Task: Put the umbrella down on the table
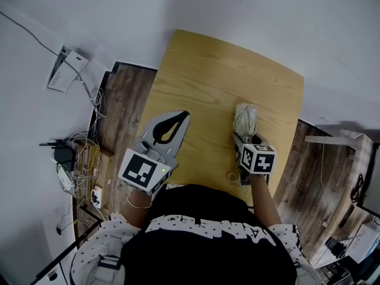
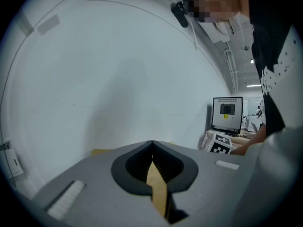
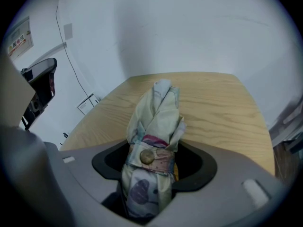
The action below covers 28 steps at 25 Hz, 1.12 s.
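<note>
My right tongs (image 3: pixel 151 164) clench the umbrella (image 3: pixel 154 112) over the table (image 1: pixel 219 70), left tongs (image 2: pixel 151 145) pinched together empty, so lowering and letting go are yet to do.

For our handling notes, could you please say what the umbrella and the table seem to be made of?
The umbrella looks like soft matte fabric, judging by its creases and buttoned strap. The table looks like light wood or wood-look laminate, smooth, with grain lines showing.
</note>
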{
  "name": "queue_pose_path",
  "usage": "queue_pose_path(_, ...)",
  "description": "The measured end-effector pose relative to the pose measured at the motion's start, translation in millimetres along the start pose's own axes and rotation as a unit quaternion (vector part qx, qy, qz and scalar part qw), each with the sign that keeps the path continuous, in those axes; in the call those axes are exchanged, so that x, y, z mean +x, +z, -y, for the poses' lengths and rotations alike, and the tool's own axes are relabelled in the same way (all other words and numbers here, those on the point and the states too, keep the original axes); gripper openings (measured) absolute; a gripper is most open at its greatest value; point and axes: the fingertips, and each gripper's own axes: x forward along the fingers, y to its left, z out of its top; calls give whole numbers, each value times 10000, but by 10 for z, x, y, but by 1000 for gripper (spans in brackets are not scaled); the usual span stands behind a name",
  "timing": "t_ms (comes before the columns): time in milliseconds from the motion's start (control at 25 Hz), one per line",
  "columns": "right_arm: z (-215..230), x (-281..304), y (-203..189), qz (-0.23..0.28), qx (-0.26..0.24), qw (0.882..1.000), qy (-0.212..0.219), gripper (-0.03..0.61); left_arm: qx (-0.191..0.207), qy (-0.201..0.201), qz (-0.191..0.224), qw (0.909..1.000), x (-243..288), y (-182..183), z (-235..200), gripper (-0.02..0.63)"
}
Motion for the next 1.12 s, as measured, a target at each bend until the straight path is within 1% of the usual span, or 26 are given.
queue_pose_path(400,-22,-83,62,136,38,9999,62,324,50,-82,36,9999,-12,46,67,2)
queue_pose_path(600,-26,-251,178,491,108,9987,19,317,86,-122,130,9998,-48,96,131,2)
queue_pose_path(680,-11,-328,237,684,120,9976,-54,288,75,-85,102,9999,-58,114,148,2)
queue_pose_path(880,-37,-489,322,1013,87,9948,-103,207,128,-234,259,9993,-119,107,247,2)
queue_pose_path(1040,-62,-607,384,1233,32,9922,-151,155,148,-240,269,9992,-149,150,300,2)
queue_pose_path(1120,-64,-672,417,1361,28,9905,-191,107,126,-223,263,9993,-165,155,318,2)
